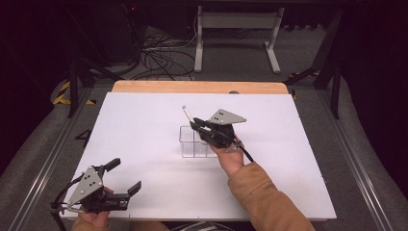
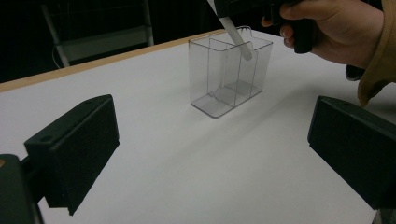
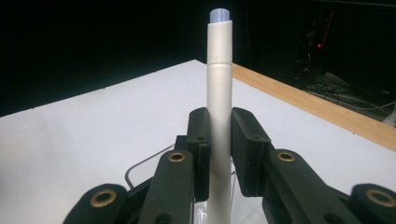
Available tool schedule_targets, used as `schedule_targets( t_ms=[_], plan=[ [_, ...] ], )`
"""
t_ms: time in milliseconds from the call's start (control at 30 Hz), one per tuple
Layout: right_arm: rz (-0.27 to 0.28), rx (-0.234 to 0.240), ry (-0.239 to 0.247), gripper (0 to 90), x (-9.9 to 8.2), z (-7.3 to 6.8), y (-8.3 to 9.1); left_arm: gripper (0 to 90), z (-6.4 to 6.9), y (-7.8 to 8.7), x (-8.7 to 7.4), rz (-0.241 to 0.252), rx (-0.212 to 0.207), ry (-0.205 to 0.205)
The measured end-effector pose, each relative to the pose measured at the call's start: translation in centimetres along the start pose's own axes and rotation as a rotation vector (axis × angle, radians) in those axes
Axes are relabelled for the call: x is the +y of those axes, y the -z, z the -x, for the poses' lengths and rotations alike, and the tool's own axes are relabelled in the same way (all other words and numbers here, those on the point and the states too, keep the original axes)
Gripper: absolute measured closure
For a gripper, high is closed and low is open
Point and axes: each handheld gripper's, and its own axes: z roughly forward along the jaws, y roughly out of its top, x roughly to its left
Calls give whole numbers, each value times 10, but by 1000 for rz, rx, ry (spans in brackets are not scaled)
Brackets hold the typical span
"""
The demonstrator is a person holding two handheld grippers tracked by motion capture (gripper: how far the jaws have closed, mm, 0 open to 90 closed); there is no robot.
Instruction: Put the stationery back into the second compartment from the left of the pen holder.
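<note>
1. The right tongs (image 1: pixel 198 126) are clamped on a white pen (image 3: pixel 219 116), holding it around mid-length, its lower end already dipping into the clear plastic holder (image 2: pixel 229 74) at mid-bench.
2. The pen leans; judging by the left tongs' view, it enters the far compartment near a divider. Straightening it before lowering should keep it off the walls.
3. The holder looks light and could tip or slide on the white bench (image 1: pixel 144 120), so a slow descent is wise.
4. Release only once the pen's end rests on the bottom.
5. The left tongs (image 1: pixel 125 175) are spread wide, empty, near the bench's front edge, well apart from the holder.
</note>
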Motion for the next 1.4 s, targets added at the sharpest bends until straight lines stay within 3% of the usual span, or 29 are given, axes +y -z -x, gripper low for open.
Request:
schedule_targets(
  t_ms=[300,700,867,1033,1400],
  plan=[
    [-35,-2,-5,783,-7,0,0,27,0,0,0,-4,0,-4],
    [-82,-10,33,767,-14,-5,1,27,0,0,0,-5,-1,-7],
    [-64,-12,27,537,-8,-6,7,28,-1,-1,0,-7,-2,-7],
    [-54,-55,54,406,-2,-7,17,28,0,-1,0,-8,-2,-6],
    [-24,-39,68,311,19,-8,45,28,0,-2,0,-6,-4,-3]
  ],
)
